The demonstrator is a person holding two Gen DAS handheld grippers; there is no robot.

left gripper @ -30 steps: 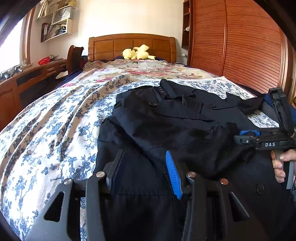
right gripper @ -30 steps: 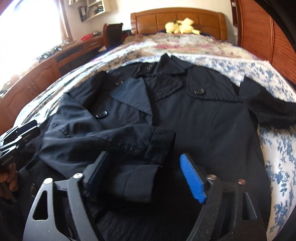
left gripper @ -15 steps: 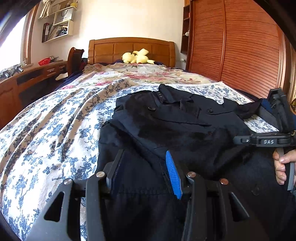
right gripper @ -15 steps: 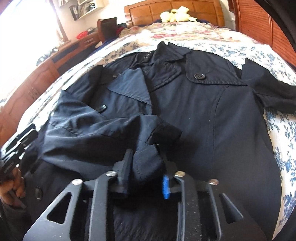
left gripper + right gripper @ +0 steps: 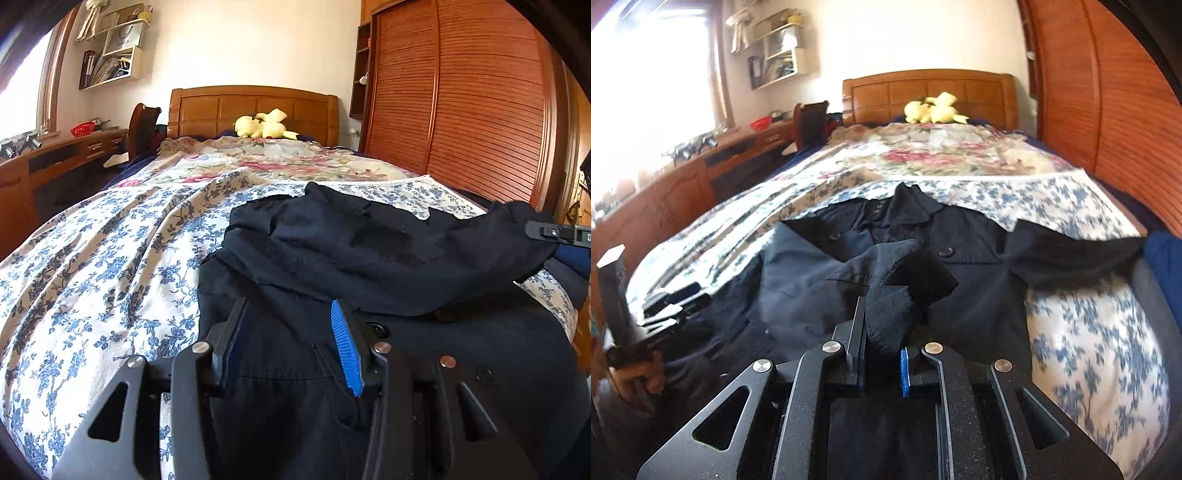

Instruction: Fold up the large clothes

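— Dark coat (image 5: 960, 295) lying face up on the blue-flowered bedspread (image 5: 92, 266), collar toward the far headboard (image 5: 927, 92), hem at the near edge. Which step?

— Looks like the sleeve fold. Right gripper (image 5: 881, 354) pinching a sleeve cuff (image 5: 890, 314), cloth bunched up between the pads and lifted off the coat front.

— And the other claw?

— Left gripper (image 5: 291, 339) spread wide, low over the near left part of the coat, nothing between the fingers. Hard to say whether touching the cloth or just above it.

— Other sleeve?

— Lying out to the right, across the bedspread, not folded in yet.

— Next move, then?

— Probably carrying the pinched cuff across the chest and laying it flat, without dragging the body of the coat along. Left claw well placed for pinning the near cloth meanwhile. After that, likely the right-hand sleeve, then hem up toward collar.

— Anything in the way?

— Yellow plush toy (image 5: 264, 125) far off by the headboard, well apart from the coat. Main worry: thick cuff slipping or landing wrinkled.
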